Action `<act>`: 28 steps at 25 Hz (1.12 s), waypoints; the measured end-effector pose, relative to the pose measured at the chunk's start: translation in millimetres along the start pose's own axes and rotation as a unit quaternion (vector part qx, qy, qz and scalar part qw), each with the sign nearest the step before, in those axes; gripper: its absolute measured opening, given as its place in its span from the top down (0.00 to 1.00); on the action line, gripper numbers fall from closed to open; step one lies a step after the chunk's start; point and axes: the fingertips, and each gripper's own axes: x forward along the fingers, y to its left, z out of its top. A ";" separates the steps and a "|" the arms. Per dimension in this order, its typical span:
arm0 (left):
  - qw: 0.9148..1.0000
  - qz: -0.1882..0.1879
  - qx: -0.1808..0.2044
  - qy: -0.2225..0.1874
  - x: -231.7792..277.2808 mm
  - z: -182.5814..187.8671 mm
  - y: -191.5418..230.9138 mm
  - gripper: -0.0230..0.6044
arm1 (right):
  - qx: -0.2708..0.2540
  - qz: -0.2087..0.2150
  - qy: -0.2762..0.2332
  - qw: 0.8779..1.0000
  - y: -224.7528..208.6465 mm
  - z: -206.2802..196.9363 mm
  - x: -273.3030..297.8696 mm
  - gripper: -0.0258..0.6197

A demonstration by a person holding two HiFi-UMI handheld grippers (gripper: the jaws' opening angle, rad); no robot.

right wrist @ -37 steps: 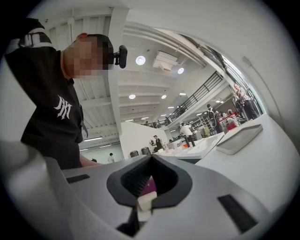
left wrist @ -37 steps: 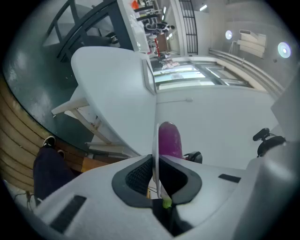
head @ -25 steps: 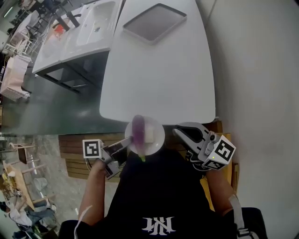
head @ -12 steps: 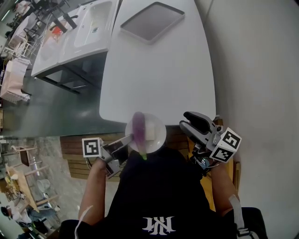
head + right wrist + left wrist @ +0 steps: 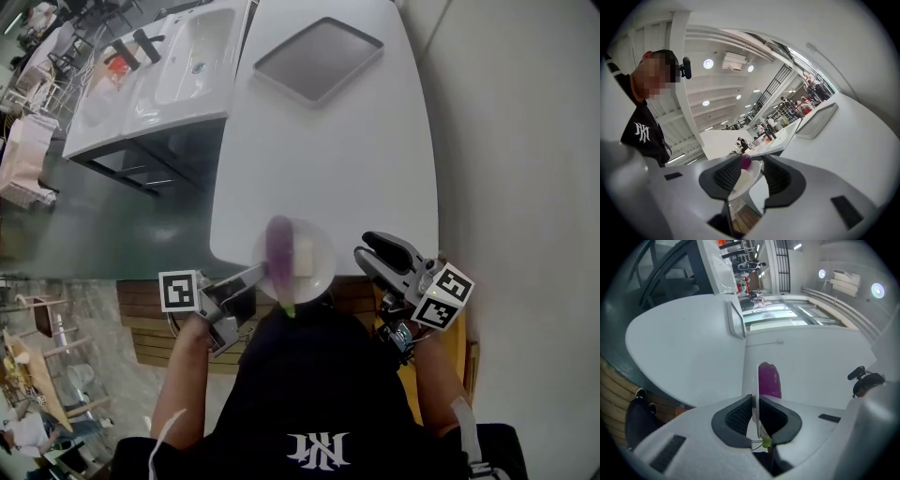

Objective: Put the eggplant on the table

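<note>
A purple eggplant [image 5: 279, 251] with a green stem lies on a small white plate [image 5: 316, 255]. My left gripper [image 5: 255, 278] is shut on the plate's near left rim and holds it over the near edge of the white table [image 5: 328, 141]. In the left gripper view the thin plate rim [image 5: 757, 394] sits pinched between the pads, with the eggplant [image 5: 769, 379] just beyond. My right gripper [image 5: 364, 247] stands open to the right of the plate, apart from it. Between its jaws the right gripper view shows the plate [image 5: 743, 179] and eggplant [image 5: 746, 161] at a distance.
A grey tray [image 5: 319, 58] lies at the table's far end. A white double sink unit [image 5: 187, 56] stands to the far left of the table. A wooden bench [image 5: 150, 323] is under me, and a pale wall [image 5: 525, 141] runs along the right.
The left gripper carried the plate with the eggplant forward, from short of the table to over its near edge. The right gripper shifted forward beside it.
</note>
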 end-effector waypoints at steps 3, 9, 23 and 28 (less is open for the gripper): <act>1.000 -0.010 0.008 -0.001 -1.6 20.7 -6.2 0.92 | 0.002 -0.006 -0.001 1.000 -3.6 8.7 15.5 0.77; 1.000 -0.025 0.014 0.007 -6.0 61.4 -6.3 0.92 | 0.014 -0.039 0.001 0.999 -18.5 14.2 44.4 0.77; 0.999 -0.030 0.014 0.018 37.9 83.3 -6.5 0.92 | 0.148 -0.065 0.067 0.985 -50.8 0.4 57.6 0.74; 0.999 -0.035 -0.002 0.001 71.9 92.2 -4.1 0.92 | 0.165 -0.048 0.082 0.982 -81.4 6.8 58.3 0.74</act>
